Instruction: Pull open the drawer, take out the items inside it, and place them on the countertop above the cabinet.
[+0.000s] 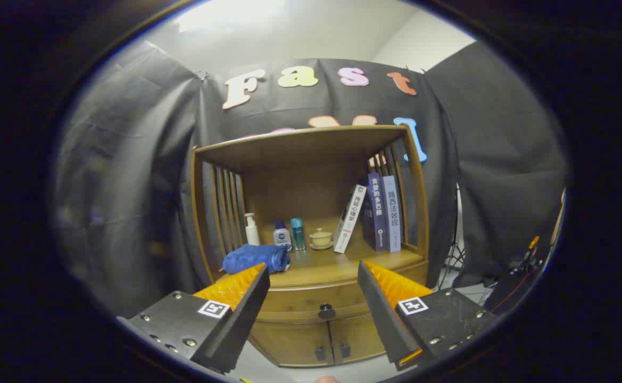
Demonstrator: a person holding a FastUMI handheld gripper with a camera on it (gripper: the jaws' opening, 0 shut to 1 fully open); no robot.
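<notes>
A wooden cabinet [311, 159] stands ahead against the booth wall. Its drawer [300, 306] is closed, with a dark round knob [326, 310] showing between my fingers. My gripper [313, 274] is open and holds nothing; it hovers in front of the drawer, a short way from it. The countertop [337, 263] above the drawer carries a rolled blue cloth [256, 258], a white pump bottle [251, 230], a small white bottle with a blue cap [282, 234], a slim teal bottle [297, 233] and a small lidded cup on a saucer [321, 238]. The drawer's contents are hidden.
Three books [377, 215] stand on the right of the countertop, one leaning. Below the drawer are two small doors with dark handles [332, 351]. A tripod leg [452, 260] and dark gear [518, 276] sit on the floor to the cabinet's right.
</notes>
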